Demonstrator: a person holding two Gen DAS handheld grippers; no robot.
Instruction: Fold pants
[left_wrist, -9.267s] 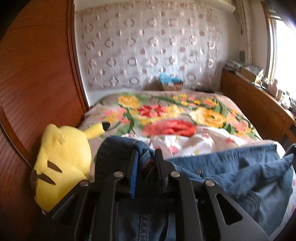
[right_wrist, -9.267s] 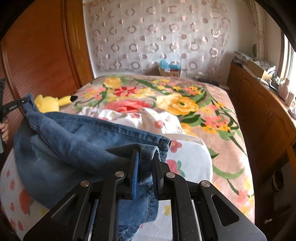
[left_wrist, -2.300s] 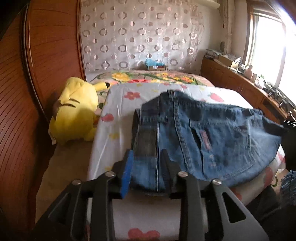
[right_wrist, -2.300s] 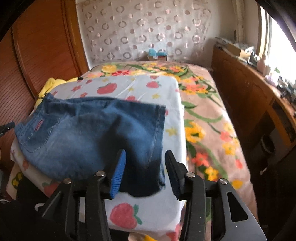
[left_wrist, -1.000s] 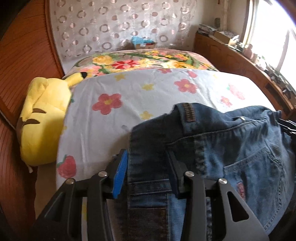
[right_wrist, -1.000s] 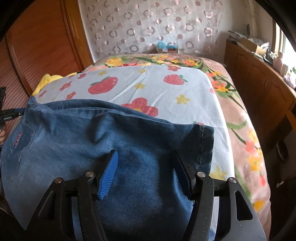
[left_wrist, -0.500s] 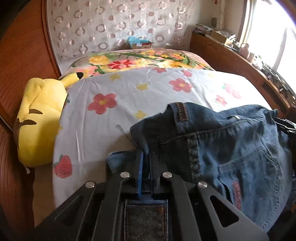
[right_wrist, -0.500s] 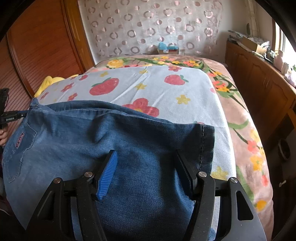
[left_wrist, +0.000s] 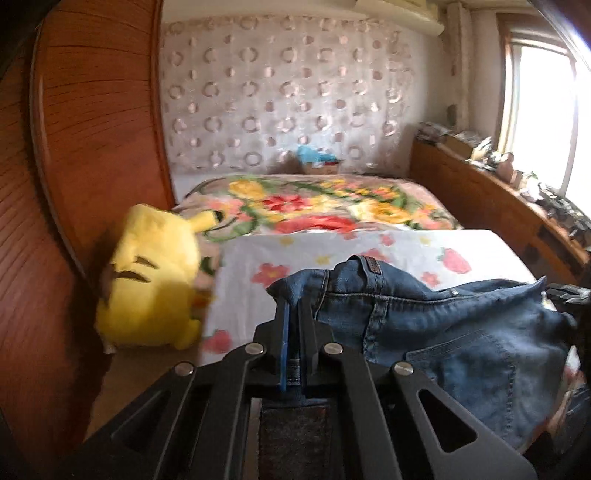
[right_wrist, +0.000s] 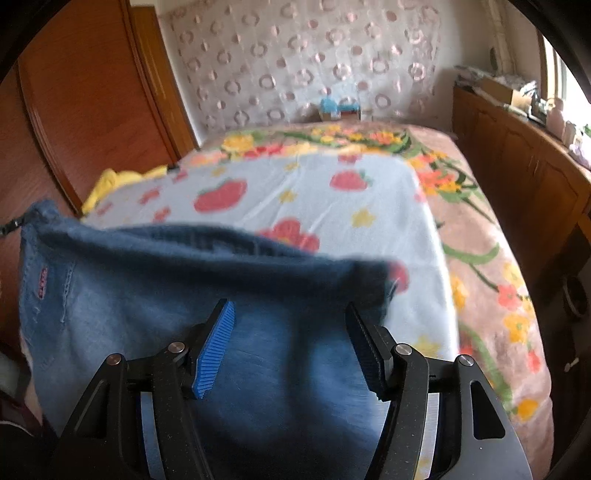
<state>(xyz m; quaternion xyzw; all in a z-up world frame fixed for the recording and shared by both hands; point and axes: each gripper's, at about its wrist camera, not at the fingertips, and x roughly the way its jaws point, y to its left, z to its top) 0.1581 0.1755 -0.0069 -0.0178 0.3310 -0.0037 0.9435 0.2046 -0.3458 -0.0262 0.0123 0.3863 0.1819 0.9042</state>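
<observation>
My left gripper (left_wrist: 291, 314) is pinched onto the waistband corner of the pants (left_wrist: 443, 332), lifted over the bed (left_wrist: 480, 243). My right gripper (right_wrist: 291, 332) gapes wide over the denim, gripping nothing, so that unsupported side could sag and skew the fold.

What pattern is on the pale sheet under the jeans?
Red strawberries and small flowers on the sheet, clearest in the right wrist view.

Pants (left_wrist: 443, 332) blue denim, red tag on pocket. Sheet (right_wrist: 314, 206) pale blue-white, red strawberries, yellow stars. Blanket (left_wrist: 332, 203) pink, red and yellow flowers, green leaves. Plush toy (left_wrist: 155, 280) yellow, black markings. Curtain (left_wrist: 288, 99) white, ring pattern.
</observation>
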